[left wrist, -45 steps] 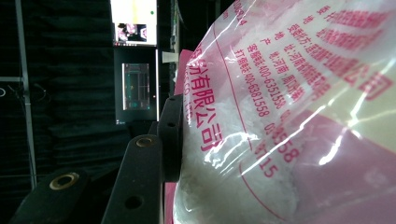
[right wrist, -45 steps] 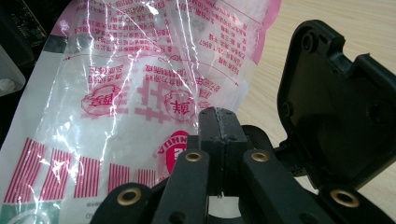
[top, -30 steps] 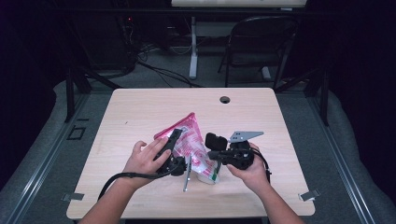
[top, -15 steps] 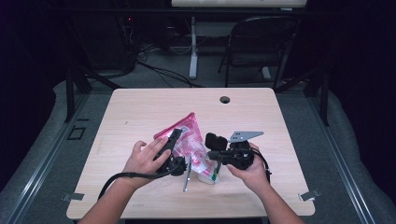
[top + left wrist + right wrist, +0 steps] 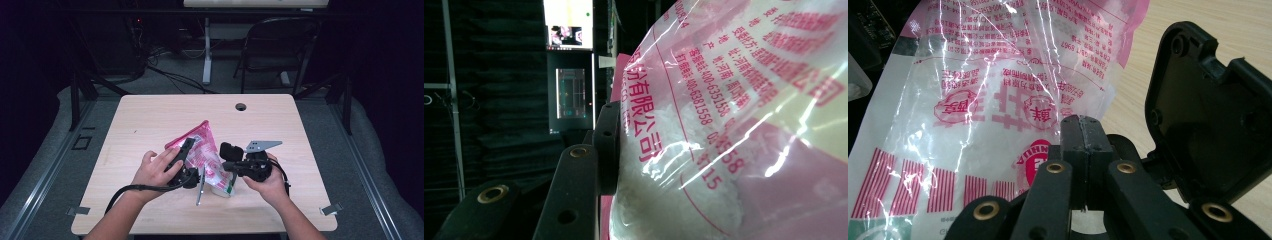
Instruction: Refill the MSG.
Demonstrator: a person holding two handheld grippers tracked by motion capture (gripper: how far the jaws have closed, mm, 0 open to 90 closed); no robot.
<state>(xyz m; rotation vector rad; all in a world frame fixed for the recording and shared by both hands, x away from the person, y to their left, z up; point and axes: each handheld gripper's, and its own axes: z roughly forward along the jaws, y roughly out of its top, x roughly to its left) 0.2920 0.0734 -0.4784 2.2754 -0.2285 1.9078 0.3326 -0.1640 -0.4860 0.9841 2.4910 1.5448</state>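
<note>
A clear and pink plastic bag [image 5: 206,152] with red print and white contents is held up over the middle of the wooden table [image 5: 150,115]. My left gripper [image 5: 188,148] comes at it from the left. In the left gripper view the bag [image 5: 734,125] bulges against one black finger [image 5: 606,150] and hides the other, so the jaws grip it. My right gripper [image 5: 227,166] points at the bag's lower right. In the right gripper view its jaws [image 5: 1083,125] are shut together, tips against the bag [image 5: 998,90]. Whether they pinch the film I cannot tell.
A thin silvery rod [image 5: 199,190] slants down to the table under the bag. A black square plate [image 5: 1208,125] stands just right of my right jaws. A round cable hole [image 5: 241,107] sits near the table's far edge. A dark chair [image 5: 280,45] stands beyond it.
</note>
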